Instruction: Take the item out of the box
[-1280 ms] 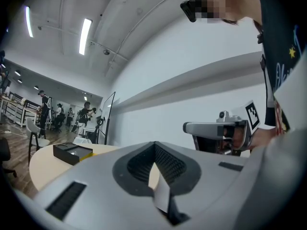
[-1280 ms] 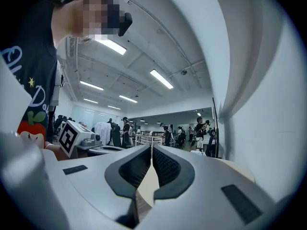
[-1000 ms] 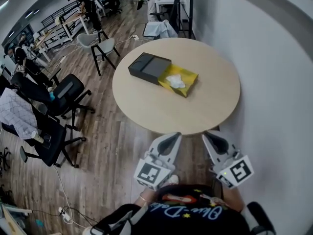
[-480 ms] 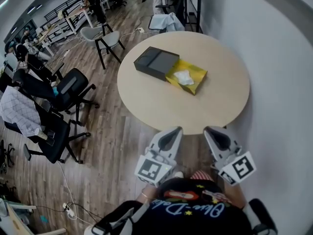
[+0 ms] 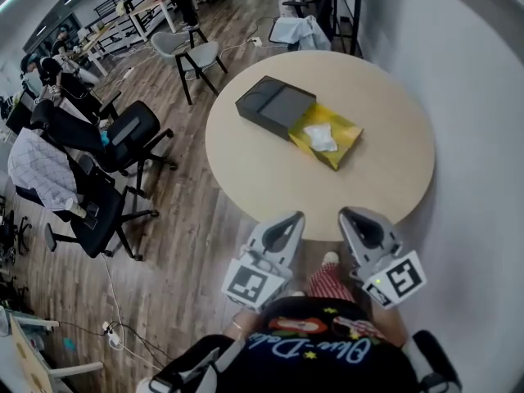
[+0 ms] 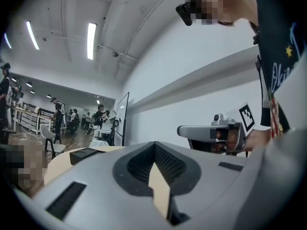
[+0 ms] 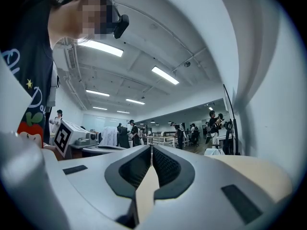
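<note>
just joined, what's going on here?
A person stands at a round table with a gripper in each hand. The left gripper and right gripper are both shut and empty, held level side by side at the table's near edge. On the table lies a black box with its yellow tray slid partly out, and a white item lies in the tray. Nothing has been touched yet.

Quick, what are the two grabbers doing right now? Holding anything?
Left gripper: closed, holding nothing.
Right gripper: closed, holding nothing.
</note>
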The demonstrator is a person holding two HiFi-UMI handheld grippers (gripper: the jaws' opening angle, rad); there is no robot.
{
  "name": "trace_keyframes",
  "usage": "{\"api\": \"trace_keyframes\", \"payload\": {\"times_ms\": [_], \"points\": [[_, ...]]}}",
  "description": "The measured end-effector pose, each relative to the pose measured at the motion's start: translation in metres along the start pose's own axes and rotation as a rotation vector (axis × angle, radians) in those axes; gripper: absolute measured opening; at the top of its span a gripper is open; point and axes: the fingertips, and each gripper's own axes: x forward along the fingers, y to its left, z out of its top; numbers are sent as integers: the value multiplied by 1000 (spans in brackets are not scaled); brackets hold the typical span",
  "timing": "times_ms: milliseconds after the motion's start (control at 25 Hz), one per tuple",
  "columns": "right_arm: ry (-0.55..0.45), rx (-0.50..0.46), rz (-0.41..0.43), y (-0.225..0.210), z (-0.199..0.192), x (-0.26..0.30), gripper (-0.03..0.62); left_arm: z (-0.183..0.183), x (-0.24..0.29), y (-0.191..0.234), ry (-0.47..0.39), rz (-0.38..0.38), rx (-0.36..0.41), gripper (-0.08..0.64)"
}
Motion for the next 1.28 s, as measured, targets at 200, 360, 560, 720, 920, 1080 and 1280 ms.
{"api": "trace_keyframes", "payload": {"times_ms": [200,360,560,720,920,1080,1280], "points": [[-4,-3,45,-35,-4,19,-5,1,31,21,5,49,15,-14],[3,3,59,-62,-5,27,-5,6,57,31,4,63,23,-14],[14,5,85,-94,-11,39,-5,3,85,41,16,85,33,-14],[10,22,117,-115,-16,51,-5,-4,107,49,40,111,42,-14],[3,4,144,-140,-13,63,-5,-2,133,55,53,133,62,-14],[1,13,167,-160,-14,68,-3,0,152,57,50,152,77,-14],[21,2,204,-179,-24,67,-3,-9,169,61,49,178,52,-14]]}}
